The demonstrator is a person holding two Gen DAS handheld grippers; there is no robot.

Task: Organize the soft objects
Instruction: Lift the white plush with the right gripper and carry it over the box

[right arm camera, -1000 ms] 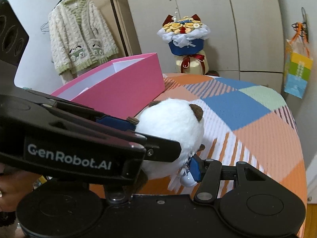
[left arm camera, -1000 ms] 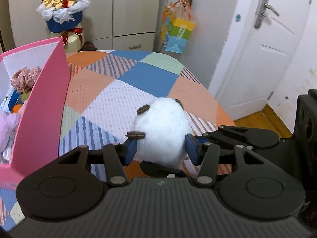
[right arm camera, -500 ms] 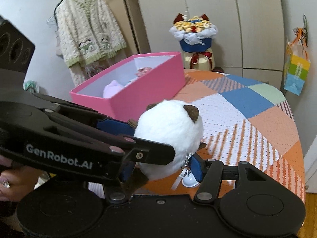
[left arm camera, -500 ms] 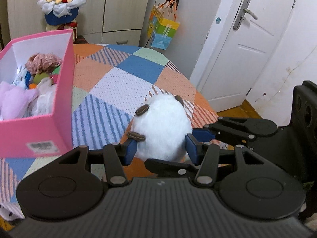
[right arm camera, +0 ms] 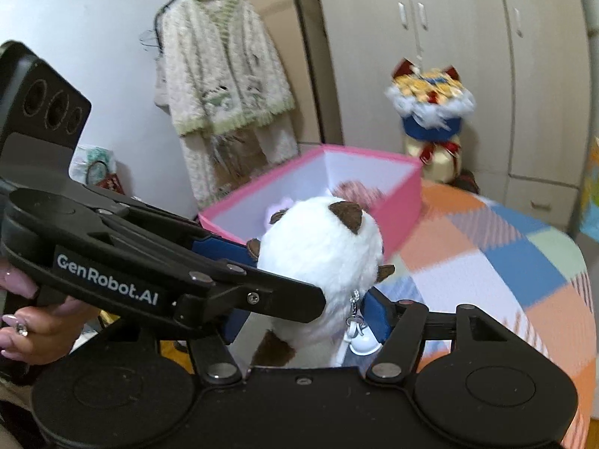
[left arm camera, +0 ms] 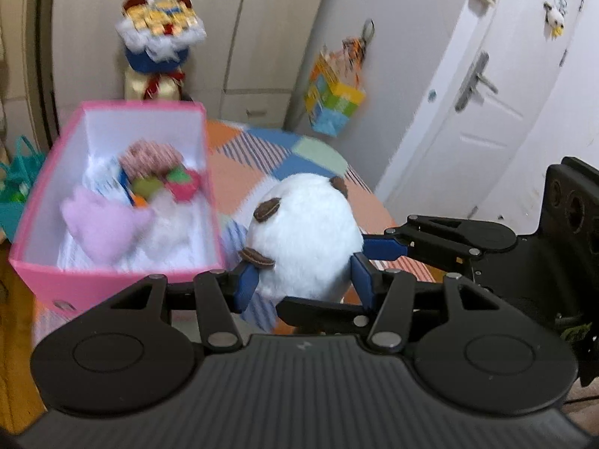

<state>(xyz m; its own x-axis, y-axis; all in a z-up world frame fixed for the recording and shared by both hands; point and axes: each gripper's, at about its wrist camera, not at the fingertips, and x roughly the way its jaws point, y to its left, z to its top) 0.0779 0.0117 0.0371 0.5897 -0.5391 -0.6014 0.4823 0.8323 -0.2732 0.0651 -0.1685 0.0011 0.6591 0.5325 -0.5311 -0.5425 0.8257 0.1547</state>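
This was a home bedroom. Cream wardrobe doors [right arm camera: 468, 56] filled the wall at twelve o'clock, a knitted cardigan [right arm camera: 221, 78] hung on a rail at ten, a patchwork bedspread [right arm camera: 505, 262] lay below, and a white panelled door [left arm camera: 498, 93] stood at two.

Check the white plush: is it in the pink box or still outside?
Outside. The white plush is held off the quilt by the left gripper, beside the pink box, which already holds other soft toys.
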